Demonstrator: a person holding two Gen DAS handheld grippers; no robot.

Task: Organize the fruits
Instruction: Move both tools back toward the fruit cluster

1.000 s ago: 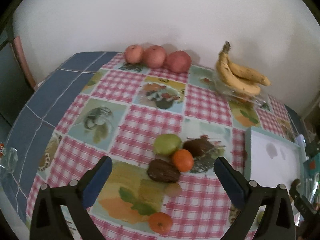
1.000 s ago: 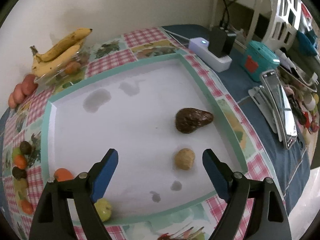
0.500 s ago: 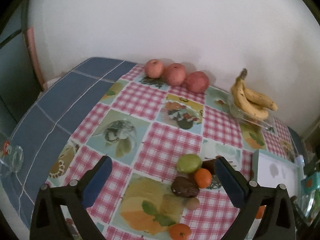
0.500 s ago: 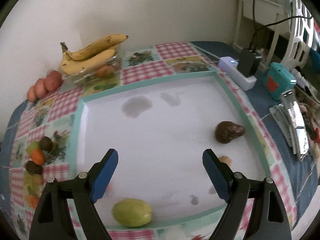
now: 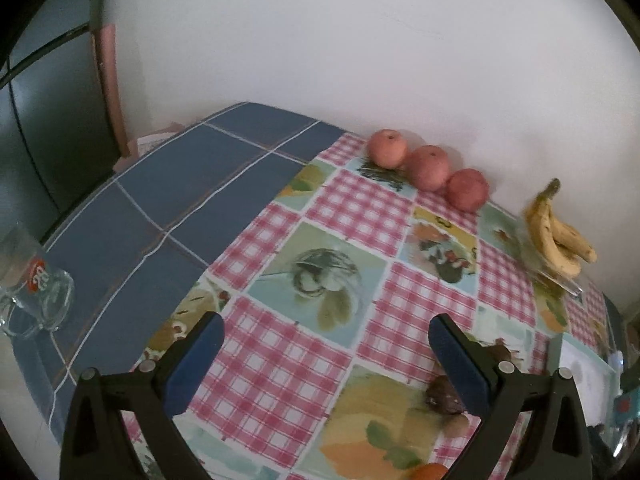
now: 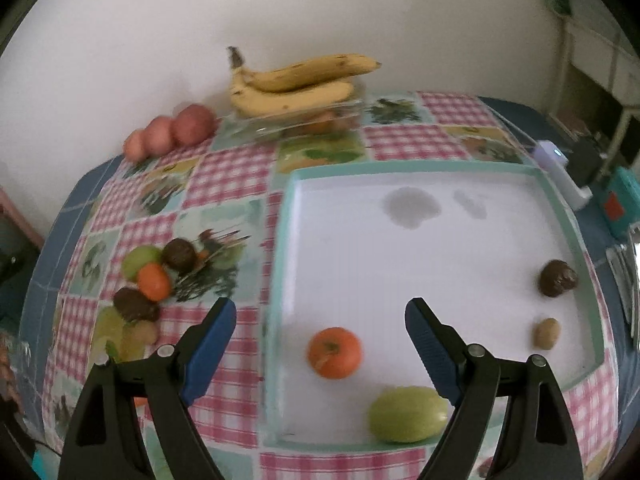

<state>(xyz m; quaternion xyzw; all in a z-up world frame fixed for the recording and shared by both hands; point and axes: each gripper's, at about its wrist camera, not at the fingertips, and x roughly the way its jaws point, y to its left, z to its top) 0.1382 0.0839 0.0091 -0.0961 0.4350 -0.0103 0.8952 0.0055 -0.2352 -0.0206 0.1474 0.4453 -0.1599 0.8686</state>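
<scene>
The white tray with a teal rim [image 6: 420, 240] holds an orange [image 6: 334, 353], a green fruit [image 6: 407, 414], a dark brown fruit [image 6: 558, 278] and a small tan fruit [image 6: 546, 333]. Left of the tray lies a cluster: a green fruit [image 6: 139, 260], an orange [image 6: 154, 281] and two dark brown fruits [image 6: 180, 254]. My right gripper [image 6: 320, 332] is open and empty above the tray's near left part. My left gripper [image 5: 326, 344] is open and empty above the checked cloth; a brown fruit [image 5: 442, 396] shows by its right finger.
Three red apples [image 5: 428, 168] line the wall. Bananas [image 6: 296, 84] lie on a clear container. A glass mug [image 5: 32, 288] stands at the left on the blue cloth. A white power strip [image 6: 560, 168] and teal box [image 6: 620, 204] sit right of the tray.
My left gripper has swung left and back, so the fruit cluster has slid to the lower right. My right gripper has turned left, bringing the orange and the cluster into view.
</scene>
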